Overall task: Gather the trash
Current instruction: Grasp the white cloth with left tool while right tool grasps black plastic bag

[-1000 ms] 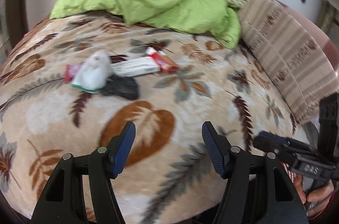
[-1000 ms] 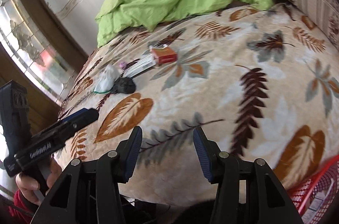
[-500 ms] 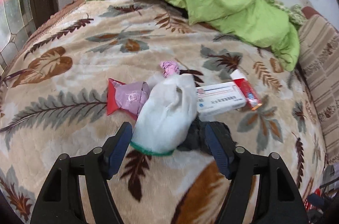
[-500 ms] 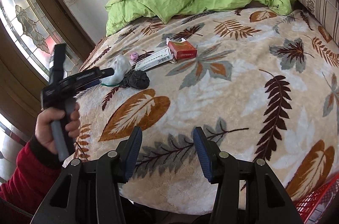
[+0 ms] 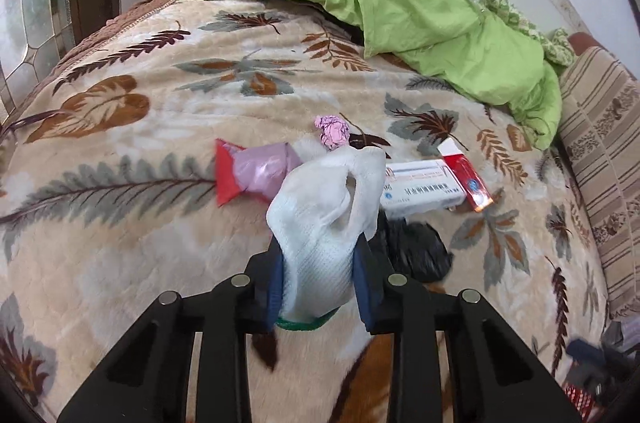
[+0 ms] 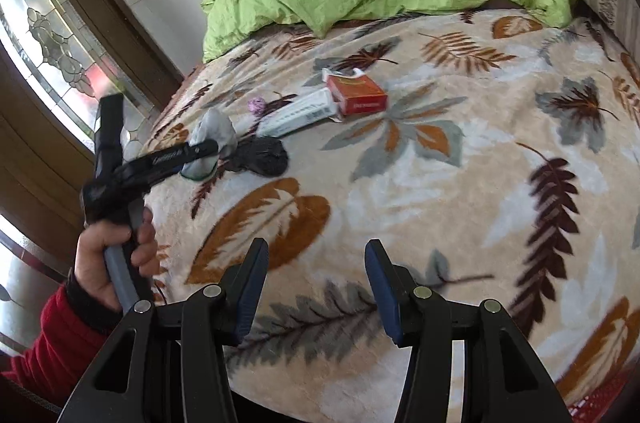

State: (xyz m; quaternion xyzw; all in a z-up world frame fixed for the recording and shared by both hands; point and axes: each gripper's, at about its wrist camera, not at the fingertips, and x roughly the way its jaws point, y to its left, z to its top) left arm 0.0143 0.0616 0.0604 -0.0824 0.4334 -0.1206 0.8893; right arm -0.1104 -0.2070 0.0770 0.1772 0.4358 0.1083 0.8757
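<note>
White mesh bag (image 5: 320,235) now sits pinched as the left gripper (image 5: 320,283) jaws close on it, where a moment ago they straddled it. First trash piece secured; right gripper (image 6: 316,287) hangs unclenched, empty.

Left gripper (image 5: 320,287) now across the bed, jaws closing on the white bag (image 5: 324,223), formerly at ten o'clock

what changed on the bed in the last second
The left gripper came in from the near, bare part of the blanket to the trash pile; its jaws are closing, pads now pressing the white cloth piece. The right gripper drifted slightly but remains open and empty. The red pack, white box, black wad and pink ball lie where they were.
</note>
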